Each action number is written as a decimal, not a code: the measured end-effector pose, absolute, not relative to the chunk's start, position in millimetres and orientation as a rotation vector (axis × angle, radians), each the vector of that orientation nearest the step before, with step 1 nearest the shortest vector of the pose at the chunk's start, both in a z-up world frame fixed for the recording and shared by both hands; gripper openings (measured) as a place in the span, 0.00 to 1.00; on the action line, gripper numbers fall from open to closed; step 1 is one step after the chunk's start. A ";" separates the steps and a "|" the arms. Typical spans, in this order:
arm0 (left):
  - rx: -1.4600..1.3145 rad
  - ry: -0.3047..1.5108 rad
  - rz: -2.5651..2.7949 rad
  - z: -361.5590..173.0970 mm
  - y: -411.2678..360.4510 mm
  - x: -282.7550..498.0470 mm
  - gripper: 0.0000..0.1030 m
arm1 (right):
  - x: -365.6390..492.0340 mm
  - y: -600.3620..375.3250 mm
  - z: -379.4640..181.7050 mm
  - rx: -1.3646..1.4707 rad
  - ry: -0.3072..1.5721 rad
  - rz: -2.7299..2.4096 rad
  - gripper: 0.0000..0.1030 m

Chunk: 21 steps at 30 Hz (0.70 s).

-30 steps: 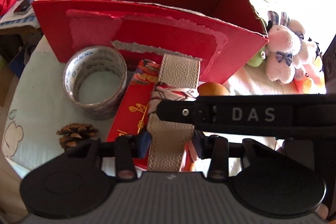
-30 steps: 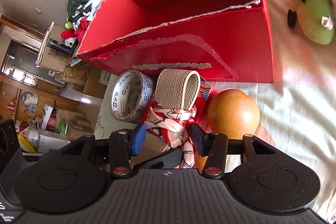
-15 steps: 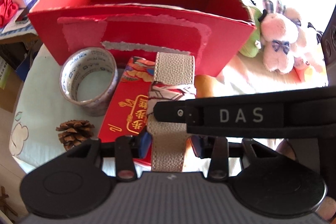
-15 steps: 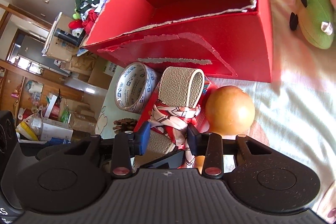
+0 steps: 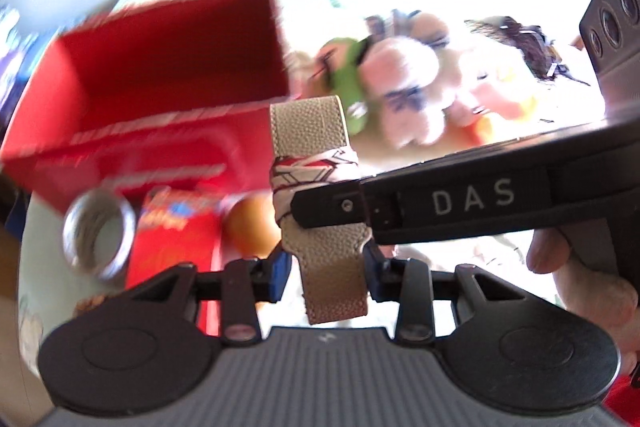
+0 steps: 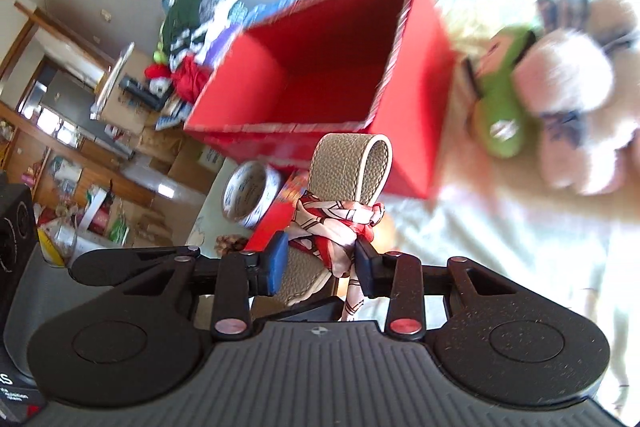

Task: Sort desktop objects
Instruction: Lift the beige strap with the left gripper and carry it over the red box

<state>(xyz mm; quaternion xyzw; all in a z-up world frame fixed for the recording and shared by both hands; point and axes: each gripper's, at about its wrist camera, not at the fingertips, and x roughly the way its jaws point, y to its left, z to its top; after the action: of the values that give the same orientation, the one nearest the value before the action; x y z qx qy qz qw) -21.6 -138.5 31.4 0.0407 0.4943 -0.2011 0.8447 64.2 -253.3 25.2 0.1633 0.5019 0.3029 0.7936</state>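
Our left fingers (image 5: 279, 277) pinch the lower end of the strap (image 5: 320, 187), a beige leather loop tied with a red-and-white scarf (image 6: 340, 223); our right fingers (image 6: 276, 263) close on that scarf knot. We hold the strap in the air in front of the red box (image 6: 328, 67), above the tape roll (image 5: 98, 233), the red packet (image 5: 172, 251) and the orange ball (image 5: 252, 227). Plush toys (image 6: 560, 99) lie right of the box on the cloth (image 6: 500, 227).
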 end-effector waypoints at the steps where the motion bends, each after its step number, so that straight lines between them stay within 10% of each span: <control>1: 0.091 1.030 -0.439 36.0 -144.6 -20.3 0.38 | 64.8 -259.7 28.0 0.357 1.065 0.642 0.38; 21: 0.203 0.899 -0.541 97.0 -114.0 80.2 0.38 | 150.8 -216.6 90.2 0.267 0.883 0.593 0.37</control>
<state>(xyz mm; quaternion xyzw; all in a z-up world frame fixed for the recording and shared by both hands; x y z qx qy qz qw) 80.2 -114.0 97.0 0.0966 0.4284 -0.2579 0.8606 150.8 -216.6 90.2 0.1268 0.4197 0.2817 0.8535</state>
